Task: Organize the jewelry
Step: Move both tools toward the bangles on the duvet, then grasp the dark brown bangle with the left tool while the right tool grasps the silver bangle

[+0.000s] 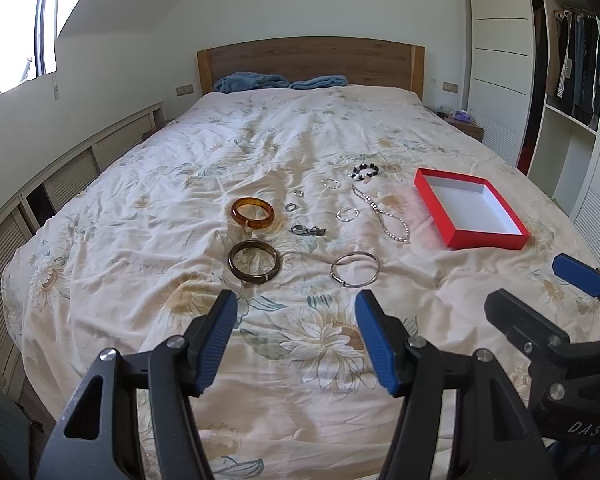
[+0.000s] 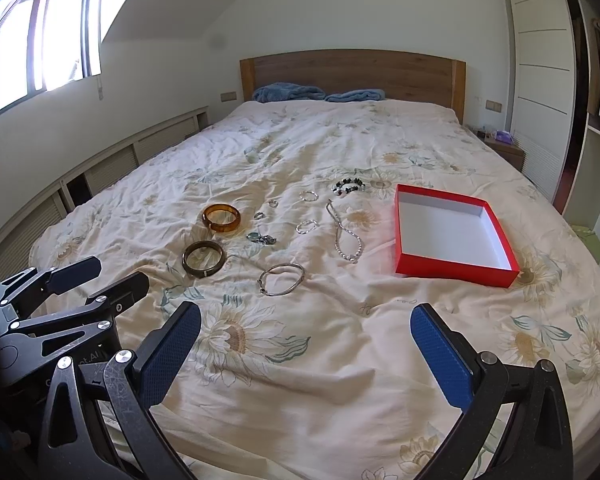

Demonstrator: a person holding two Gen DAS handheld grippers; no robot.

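Note:
Jewelry lies spread on the floral bedspread: an amber bangle [image 1: 253, 213] [image 2: 221, 219], a dark olive bangle [image 1: 254, 261] [image 2: 203, 258], a thin silver bangle [image 1: 355, 269] [image 2: 281, 279], a pearl necklace [image 1: 382, 215] [image 2: 343, 232], a black bead bracelet [image 1: 365, 171] [image 2: 349, 186] and several small rings. An empty red box [image 1: 470, 209] [image 2: 452, 234] with a white inside lies to the right. My left gripper [image 1: 296, 340] is open and empty above the near bed. My right gripper [image 2: 306, 356] is open and empty, to the left gripper's right.
The bed [image 2: 340, 380] has a wooden headboard [image 1: 310, 62] and blue towels [image 1: 280, 81] at the far end. A wardrobe with hanging clothes [image 1: 576, 68] stands on the right. Low slatted cabinets [image 2: 100, 176] and a window [image 2: 40, 36] are on the left.

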